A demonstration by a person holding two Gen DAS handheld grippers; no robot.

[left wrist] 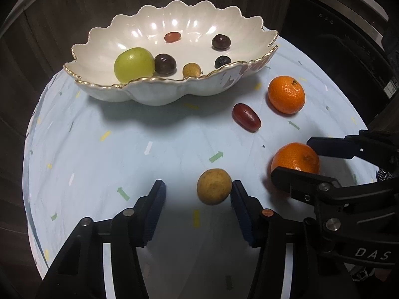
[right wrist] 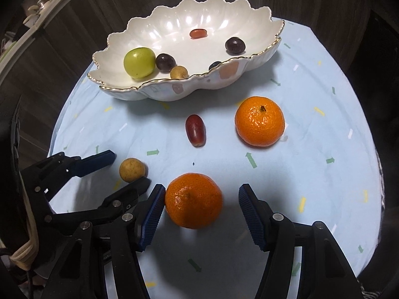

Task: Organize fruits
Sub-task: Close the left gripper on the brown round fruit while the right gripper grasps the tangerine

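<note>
Left wrist view: the left gripper stands spread wide, its ribbed blue pads flanking a round, speckled tan longan that touches the right pad. A scalloped, glossy bowl with gilt rim holds small fruits.

Right wrist view: the right gripper gapes around a dimpled mandarin on the pale cloth, the left pad touching it.

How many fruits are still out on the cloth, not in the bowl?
4: a near mandarin between the right gripper fingers, a far mandarin, a red grape beside it, and a small tan fruit between the left gripper fingers.
</note>
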